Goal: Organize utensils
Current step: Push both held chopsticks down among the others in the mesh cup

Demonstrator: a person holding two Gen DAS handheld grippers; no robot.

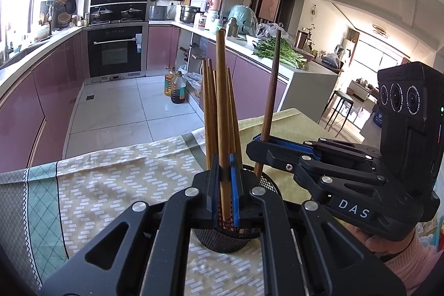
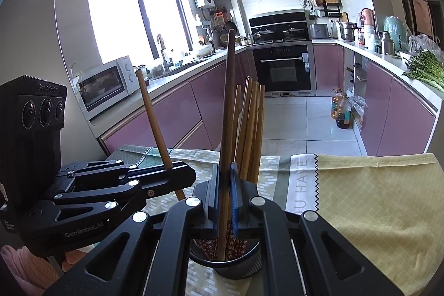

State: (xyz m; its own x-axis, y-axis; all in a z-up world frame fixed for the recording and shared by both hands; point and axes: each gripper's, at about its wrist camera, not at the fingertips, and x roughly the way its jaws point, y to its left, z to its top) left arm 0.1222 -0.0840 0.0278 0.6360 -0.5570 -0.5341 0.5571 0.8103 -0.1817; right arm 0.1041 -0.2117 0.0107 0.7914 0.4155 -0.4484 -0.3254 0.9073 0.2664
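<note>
A black mesh utensil cup [image 1: 222, 239] stands on the table and holds several wooden chopsticks [image 1: 209, 107]. My left gripper [image 1: 224, 193] is shut on one upright light wooden chopstick [image 1: 222, 101], its lower end inside the cup. My right gripper [image 1: 262, 142] comes in from the right, shut on a darker chopstick [image 1: 272, 85] that also reaches into the cup. In the right wrist view the right gripper [image 2: 225, 199] grips the dark chopstick [image 2: 228, 107] above the cup [image 2: 238, 267]. The left gripper [image 2: 173, 169] holds its light chopstick [image 2: 154, 118] at the left.
A patterned tablecloth [image 1: 111, 185] covers the table, and a yellow-green cloth [image 2: 374, 199] lies to the right. The table's far edge drops to a tiled kitchen floor [image 1: 125, 113]. Pink cabinets, an oven [image 1: 115, 52] and oil bottles [image 1: 174, 86] are beyond.
</note>
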